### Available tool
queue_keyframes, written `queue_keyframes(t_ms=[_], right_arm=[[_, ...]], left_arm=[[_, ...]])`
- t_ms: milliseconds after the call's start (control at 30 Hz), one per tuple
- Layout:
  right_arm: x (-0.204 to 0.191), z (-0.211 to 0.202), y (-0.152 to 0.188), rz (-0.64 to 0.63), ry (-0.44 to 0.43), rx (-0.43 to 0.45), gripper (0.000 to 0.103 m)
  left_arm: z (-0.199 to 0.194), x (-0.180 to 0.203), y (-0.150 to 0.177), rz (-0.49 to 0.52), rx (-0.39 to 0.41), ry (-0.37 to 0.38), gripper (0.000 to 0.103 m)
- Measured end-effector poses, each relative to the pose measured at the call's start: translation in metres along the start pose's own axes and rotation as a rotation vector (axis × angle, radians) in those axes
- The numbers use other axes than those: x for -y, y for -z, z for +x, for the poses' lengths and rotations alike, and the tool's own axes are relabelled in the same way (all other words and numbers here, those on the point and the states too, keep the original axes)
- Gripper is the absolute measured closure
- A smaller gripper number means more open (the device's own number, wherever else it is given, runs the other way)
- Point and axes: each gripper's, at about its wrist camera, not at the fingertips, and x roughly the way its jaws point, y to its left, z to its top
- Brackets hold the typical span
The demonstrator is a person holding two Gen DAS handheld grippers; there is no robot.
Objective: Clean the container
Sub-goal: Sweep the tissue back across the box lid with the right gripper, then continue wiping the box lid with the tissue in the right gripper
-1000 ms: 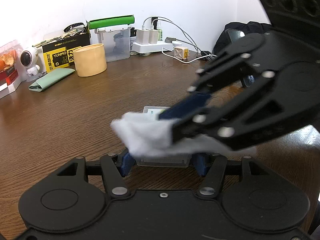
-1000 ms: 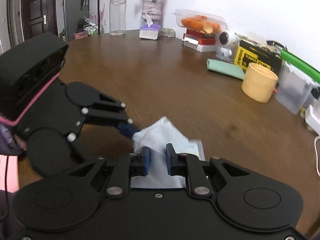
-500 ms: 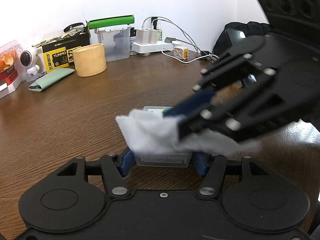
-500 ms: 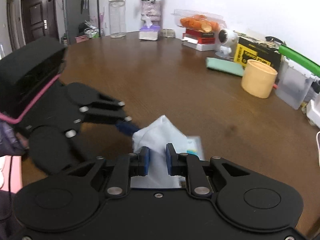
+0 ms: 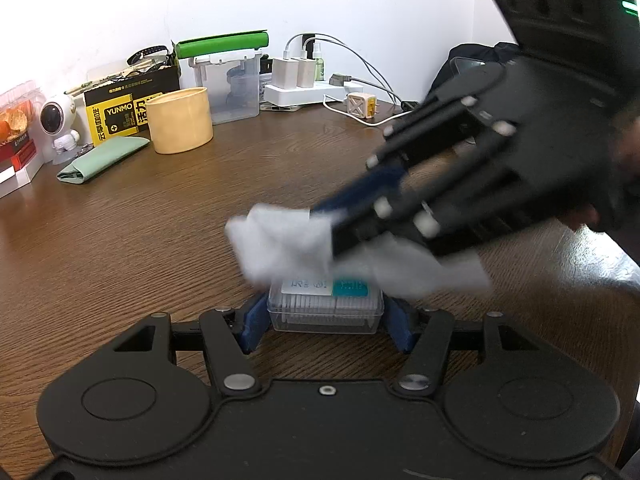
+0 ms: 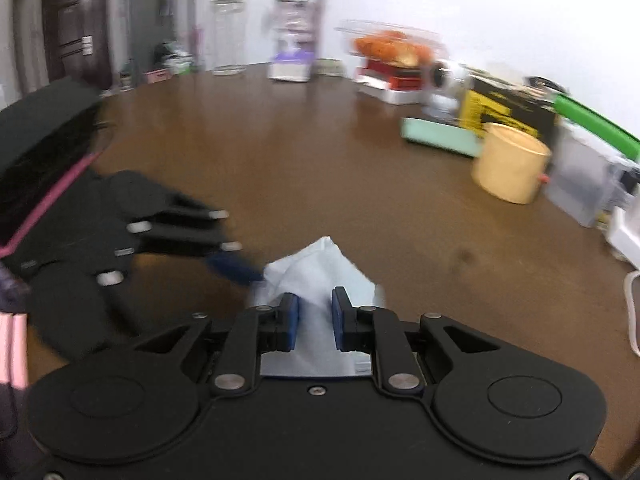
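Brown wood-grain table (image 5: 120, 240) fills both views. Nearest, the left gripper (image 5: 326, 322) clamps the small clear container (image 5: 326, 306) between its blue pads, low on the tabletop. Just above it, the right gripper (image 6: 314, 316) reaches in tilted downward, fingers pinching a white tissue (image 5: 288, 246) draped over the container's lid. Farther back stands a yellow cup (image 5: 180, 120).

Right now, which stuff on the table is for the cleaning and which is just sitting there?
For the cleaning:
- little clear box, held by the left claw
- white wipe, pinched in the right claw

Just sitting there:
- yellow cup
- green cloth
- toy camera
- power strip
- tissue box
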Motion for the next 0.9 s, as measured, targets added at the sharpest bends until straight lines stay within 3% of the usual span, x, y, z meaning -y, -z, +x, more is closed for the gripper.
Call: queue_keyframes(t_ms=[67, 133, 300, 533, 700, 800, 900], right_arm=[[0.011, -0.004, 0.002, 0.013, 0.061, -0.017, 0.085], [0.013, -0.013, 0.007, 0.025, 0.048, -0.032, 0.085], [-0.018, -0.005, -0.001, -0.052, -0.081, -0.015, 0.085], [0.01, 0.0, -0.003, 0.001, 0.069, -0.02, 0.085], [-0.012, -0.013, 0.005, -0.015, -0.041, -0.027, 0.085], [-0.028, 0.0, -0.005, -0.064, -0.07, -0.01, 0.085], [-0.018, 0.008, -0.011, -0.046, -0.011, -0.007, 0.085]], left_arm=[[0.0, 0.0, 0.0, 0.0, 0.0, 0.0, 0.043], [0.0, 0.001, 0.0, -0.001, 0.0, 0.001, 0.044], [0.0, 0.002, 0.0, 0.0, 0.0, 0.0, 0.043], [-0.001, 0.004, 0.001, 0.002, 0.0, -0.003, 0.043], [-0.001, 0.004, 0.001, 0.001, 0.0, 0.0, 0.043], [0.0, 0.004, -0.001, 0.001, -0.001, -0.001, 0.043], [0.0, 0.004, -0.001, 0.001, -0.001, -0.001, 0.043]])
